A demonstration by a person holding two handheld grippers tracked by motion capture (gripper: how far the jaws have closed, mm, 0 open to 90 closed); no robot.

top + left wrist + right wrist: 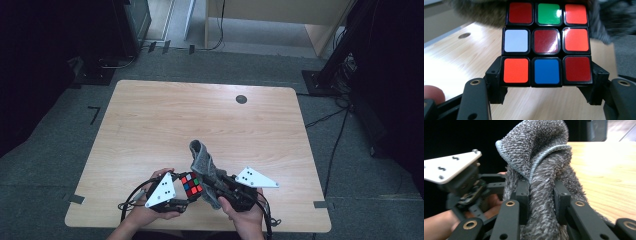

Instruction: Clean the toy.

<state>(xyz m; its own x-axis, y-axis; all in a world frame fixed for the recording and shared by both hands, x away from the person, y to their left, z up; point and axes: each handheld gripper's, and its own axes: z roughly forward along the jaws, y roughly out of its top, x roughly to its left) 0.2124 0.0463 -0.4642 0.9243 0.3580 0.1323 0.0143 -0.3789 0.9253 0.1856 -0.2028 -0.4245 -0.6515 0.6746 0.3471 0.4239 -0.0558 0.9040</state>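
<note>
left claw [186, 192] closed on the puzzle cube [191, 184], jaws pressing its two lower side faces, as seen from the left claw view on the cube [546, 42]. right claw [212, 189] closed on a grey cloth [205, 165], the fabric bunched thick between both pads [524, 195] and standing up above them in a folded peak [536, 150].

key relation: cube directly to the left of the cloth, touching or almost touching it; cannot tell which. both held just above the desk [200, 110], near the middle of its near edge. the two claws pointing toward each other, so the cloth lying straight ahead of the cube's far side, seen as grey fuzz behind the cube's top row [481, 12]. long axis of the cloth running from the right claw up and away toward the far edge. right hand [245, 220] carrying the cloth, so probably the wiping stroke belonging to it, with the left hand [145, 215] only steadying the cube.

surface: light wood, bare, with a dark round cable hole [241, 99] near the far right corner. around the desk grey carpet, dark stands, loose cables on the right side.
</note>
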